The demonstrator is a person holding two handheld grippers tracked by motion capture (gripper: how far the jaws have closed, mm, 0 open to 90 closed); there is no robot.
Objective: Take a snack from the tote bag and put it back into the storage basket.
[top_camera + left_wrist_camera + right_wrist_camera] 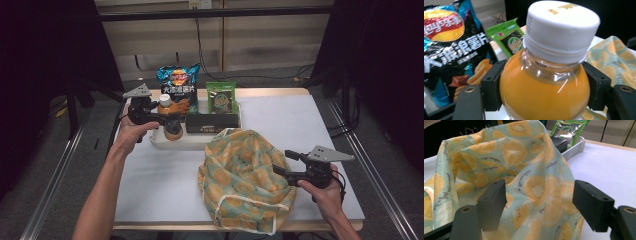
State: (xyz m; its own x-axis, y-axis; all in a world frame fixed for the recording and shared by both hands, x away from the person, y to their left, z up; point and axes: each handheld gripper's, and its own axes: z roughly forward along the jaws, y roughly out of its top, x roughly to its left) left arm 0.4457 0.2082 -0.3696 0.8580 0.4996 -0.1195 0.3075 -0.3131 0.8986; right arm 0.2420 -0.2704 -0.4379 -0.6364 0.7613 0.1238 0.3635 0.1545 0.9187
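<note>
An orange juice bottle [544,95] with a white cap [562,30] sits between the black pads of my left gripper [544,93], which press its shoulder from both sides. In the high view that gripper [171,121] holds the bottle [173,131] over the left part of a white tray [165,144]. A cloth bag [245,175] printed with orange slices lies crumpled at the table's front. My right gripper [284,162] is at the bag's right side. Its jaws [539,205] stand wide apart in front of the fabric [524,170] without pinching it.
The tray also holds a blue chips bag [176,85], a green snack packet [220,97] and a black box [212,121]. Bare white tabletop [310,120] stretches to the right of the tray and the bag.
</note>
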